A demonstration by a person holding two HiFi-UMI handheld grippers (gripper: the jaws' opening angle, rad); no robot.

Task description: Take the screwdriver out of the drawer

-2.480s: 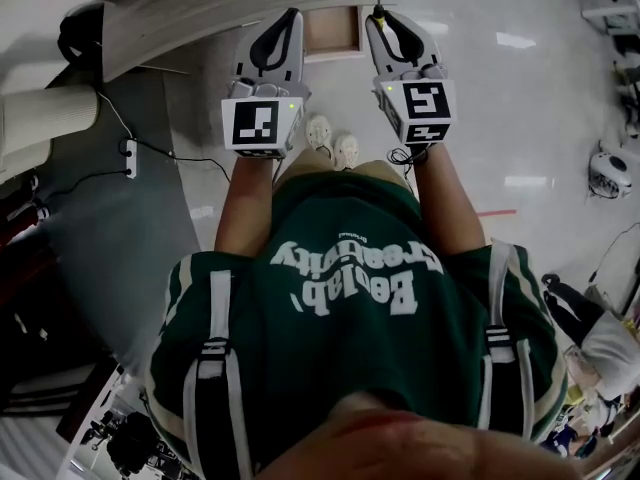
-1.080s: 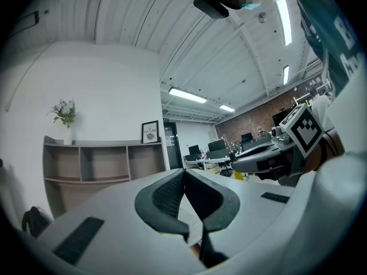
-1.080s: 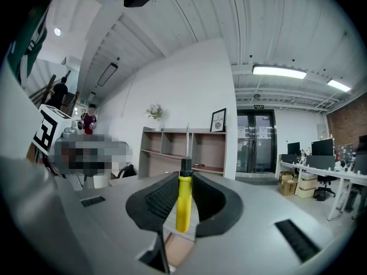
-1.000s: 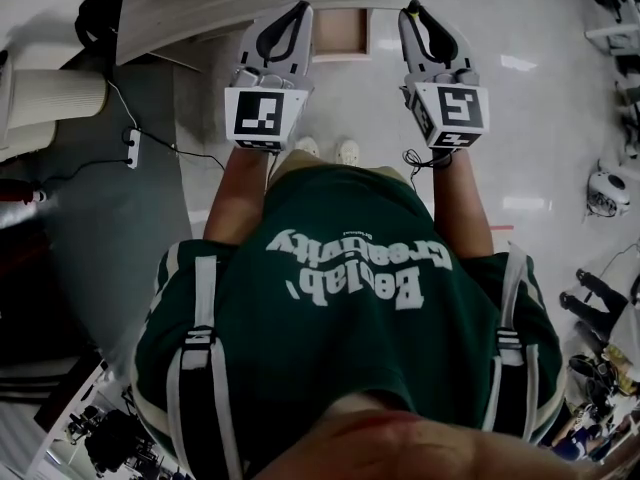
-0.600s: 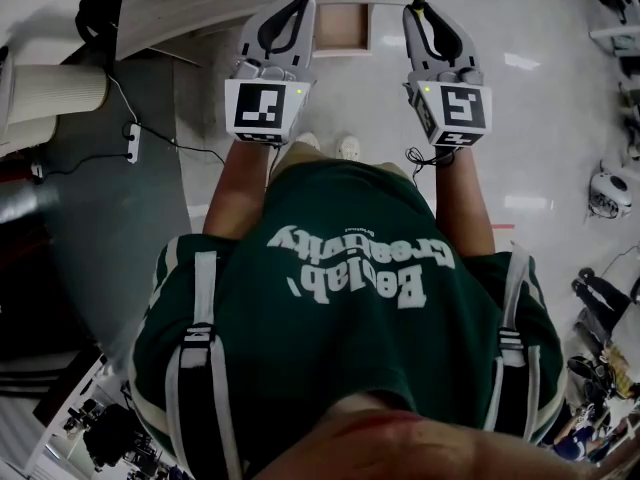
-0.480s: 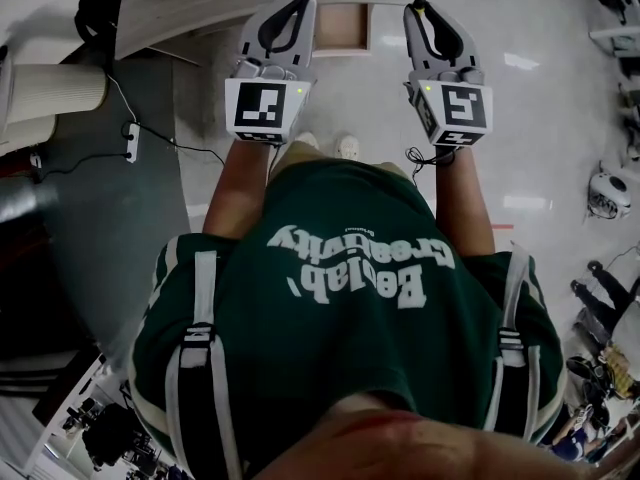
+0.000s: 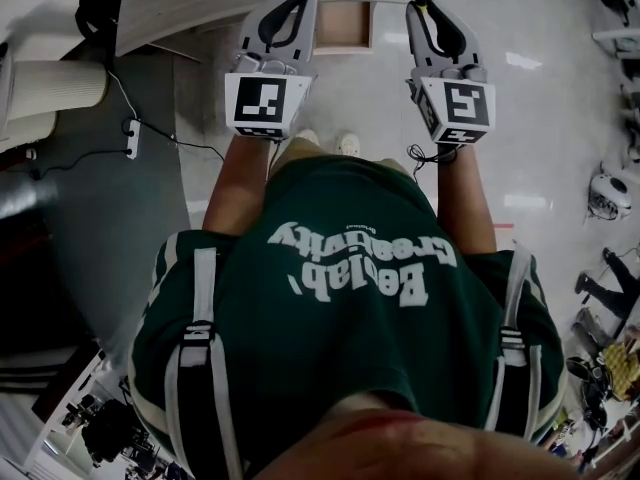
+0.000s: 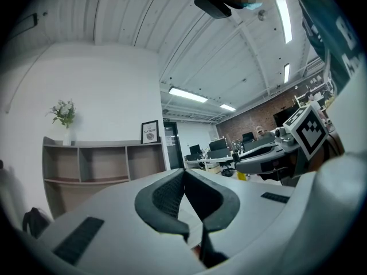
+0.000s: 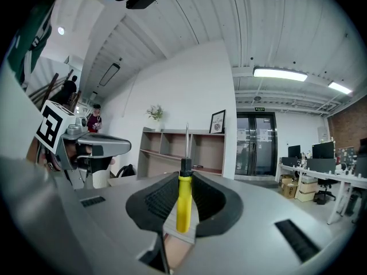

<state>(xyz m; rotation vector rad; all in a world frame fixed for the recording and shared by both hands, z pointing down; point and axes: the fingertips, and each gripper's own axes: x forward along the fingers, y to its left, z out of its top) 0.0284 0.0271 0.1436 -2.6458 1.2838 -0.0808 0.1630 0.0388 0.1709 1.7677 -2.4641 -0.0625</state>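
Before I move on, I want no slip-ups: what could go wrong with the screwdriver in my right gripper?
The right gripper pinches the yellow-handled screwdriver only near its jaw tips, so it may pivot or slip. Its thin shaft juts past the jaws and could snag the open wooden drawer.

In the head view, a white power strip (image 7: 131, 136) lies on the grey floor (image 7: 150, 218) at the left, with a thin black cable (image 7: 190, 151) running from it. In the right gripper view, an open wooden shelf unit (image 9: 189, 150) stands at the centre. A potted plant (image 9: 155, 113) and a framed picture (image 9: 217, 121) stand on top of it. Glass doors (image 9: 255, 148) are to its right, and office desks (image 9: 321, 173) are at the far right.
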